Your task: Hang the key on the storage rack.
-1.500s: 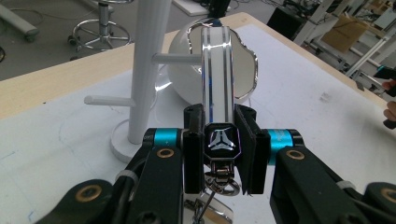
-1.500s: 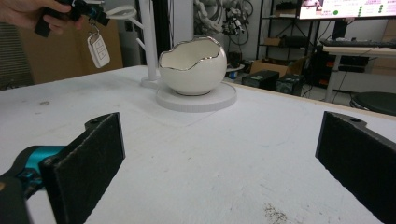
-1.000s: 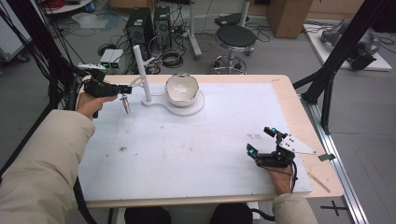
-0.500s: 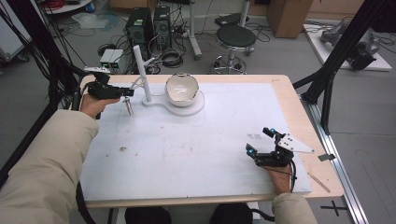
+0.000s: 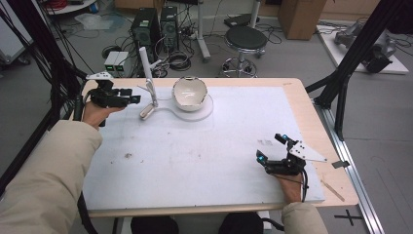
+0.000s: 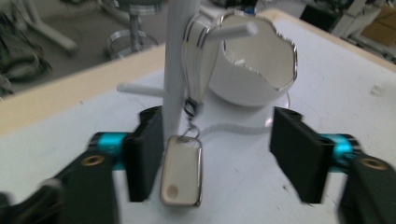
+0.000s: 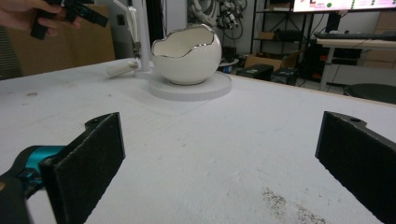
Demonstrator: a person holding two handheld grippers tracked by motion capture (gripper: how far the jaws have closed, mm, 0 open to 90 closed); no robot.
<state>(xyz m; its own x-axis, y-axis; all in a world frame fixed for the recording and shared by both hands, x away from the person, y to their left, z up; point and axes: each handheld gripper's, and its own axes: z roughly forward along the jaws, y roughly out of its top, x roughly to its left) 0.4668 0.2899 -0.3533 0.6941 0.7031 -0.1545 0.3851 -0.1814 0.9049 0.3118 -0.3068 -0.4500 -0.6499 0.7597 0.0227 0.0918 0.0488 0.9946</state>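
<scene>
Your bench (image 5: 204, 165), a white sheet over a wooden top, takes up the middle of the high view, with stools and computer gear on the floor along the upper edge. On it, at upper centre, stands the white egg-shaped bowl (image 5: 189, 92) on its round base (image 5: 207, 108), and just left of that rises the white post of the jewellery stand (image 5: 145, 68), its short pegs sticking out.

Your left gripper (image 5: 127, 98), at the upper left of the high view, has its jaws spread wide and level with the stand. In the left gripper view the post sits against the inner face of the left-hand jaw, and the tag pendant (image 6: 182, 176) hangs low between the jaws, touched by neither. It dangles by a chain from the silver-edged loop (image 6: 200, 56) hooked on an upper peg.

Your right gripper (image 5: 272, 152) rests at the lower right of the bench, jaws wide apart with nothing between them, well clear of the stand.

By the look of it the work is at its approach: the pendant is bracketed, not yet gripped; closing on it and lifting it free remain.
</scene>
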